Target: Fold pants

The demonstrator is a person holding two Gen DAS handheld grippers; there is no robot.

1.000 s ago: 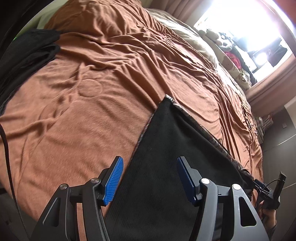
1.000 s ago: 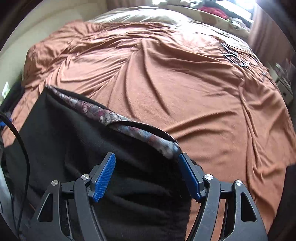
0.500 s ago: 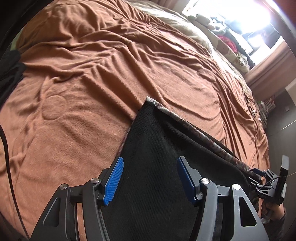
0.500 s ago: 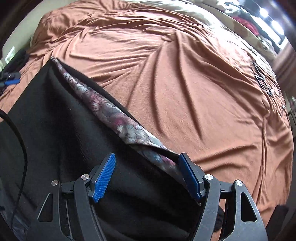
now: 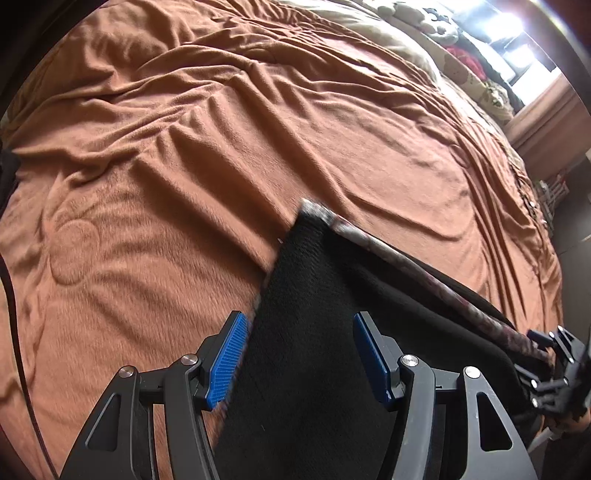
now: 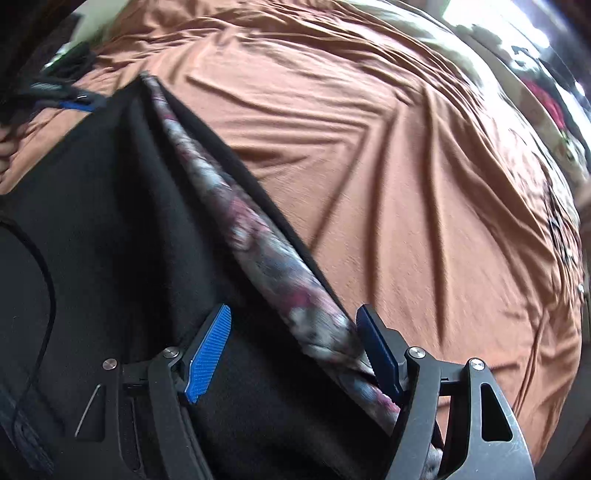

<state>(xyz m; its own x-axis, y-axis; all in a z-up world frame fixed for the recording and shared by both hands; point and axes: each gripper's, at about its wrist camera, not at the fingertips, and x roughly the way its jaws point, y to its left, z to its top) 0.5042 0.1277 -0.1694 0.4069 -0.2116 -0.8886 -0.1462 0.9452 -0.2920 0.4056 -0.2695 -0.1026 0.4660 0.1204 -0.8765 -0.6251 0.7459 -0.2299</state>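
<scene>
Left claw point(image 5: 297, 354) is sitting with jaws apart, the black pants point(image 5: 314, 332) lying between and under them in the lower centre; right claw point(image 6: 293, 349) is also gaping, with the pants' patterned band point(image 6: 258, 251) running diagonally up to the upper left. Pants are lying on a rumpled orange bedspread point(image 5: 221, 147) filling both frames, with a bright window point(image 5: 517, 22) glaring at upper right.

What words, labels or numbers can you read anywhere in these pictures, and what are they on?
None can be read.
The black pants show no tag or label, only a patterned strip without letters.
The orange bedspread carries a faint embossed round mark, not text.
The clutter by the window is too blurred and bright to tell.
</scene>
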